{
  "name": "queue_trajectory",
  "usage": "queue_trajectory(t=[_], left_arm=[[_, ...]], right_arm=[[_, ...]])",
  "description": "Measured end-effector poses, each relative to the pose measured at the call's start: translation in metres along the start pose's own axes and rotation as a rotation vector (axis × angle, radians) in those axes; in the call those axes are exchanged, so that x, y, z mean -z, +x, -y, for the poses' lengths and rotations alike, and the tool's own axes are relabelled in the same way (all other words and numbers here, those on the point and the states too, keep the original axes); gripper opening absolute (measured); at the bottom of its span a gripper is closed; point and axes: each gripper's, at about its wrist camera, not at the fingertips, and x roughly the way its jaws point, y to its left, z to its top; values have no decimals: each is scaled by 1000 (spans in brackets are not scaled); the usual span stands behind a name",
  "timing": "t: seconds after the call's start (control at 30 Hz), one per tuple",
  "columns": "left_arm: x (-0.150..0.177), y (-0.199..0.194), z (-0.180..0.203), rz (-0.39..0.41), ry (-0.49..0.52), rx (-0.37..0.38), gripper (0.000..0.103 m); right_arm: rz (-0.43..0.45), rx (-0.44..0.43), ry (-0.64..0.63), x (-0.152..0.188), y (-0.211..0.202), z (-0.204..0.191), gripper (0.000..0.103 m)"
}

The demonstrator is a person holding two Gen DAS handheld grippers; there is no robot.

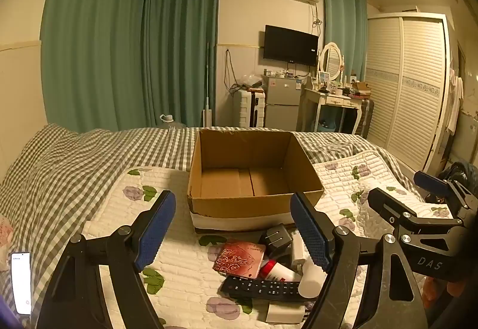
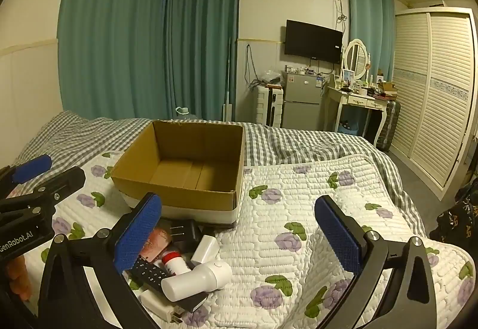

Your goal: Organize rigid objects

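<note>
1. Cardboard box: open-topped, nothing visible inside, standing on the floral quilt of the bed, at the far side of the object pile.
2. Object pile, just near of the box, items touching or overlapping:
   - black remote control, lying flat at the near edge;
   - pink rose-embossed card case, left part of the pile, resting partly on the remote;
   - black plug adapter, prongs up, just beside the box;
   - white charger block, right of the adapter;
   - red-and-white tube, between case and charger;
   - white cylindrical device, lying across the remote.
3. Left gripper: jaws spread wide, holding nothing, hovering over the pile.
4. Right gripper: jaws spread wide, holding nothing, above the quilt with the pile at its left finger.
5. Lit phone: on the checked bedsheet, far left, well apart from the pile.
</note>
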Motion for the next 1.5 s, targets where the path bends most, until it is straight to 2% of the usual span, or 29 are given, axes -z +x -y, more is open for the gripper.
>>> queue_trajectory(t=[1.5], left_arm=[[3, 6, -2, -2, -7, 10, 82]], right_arm=[[-21, -11, -4, 4, 2, 0, 103]])
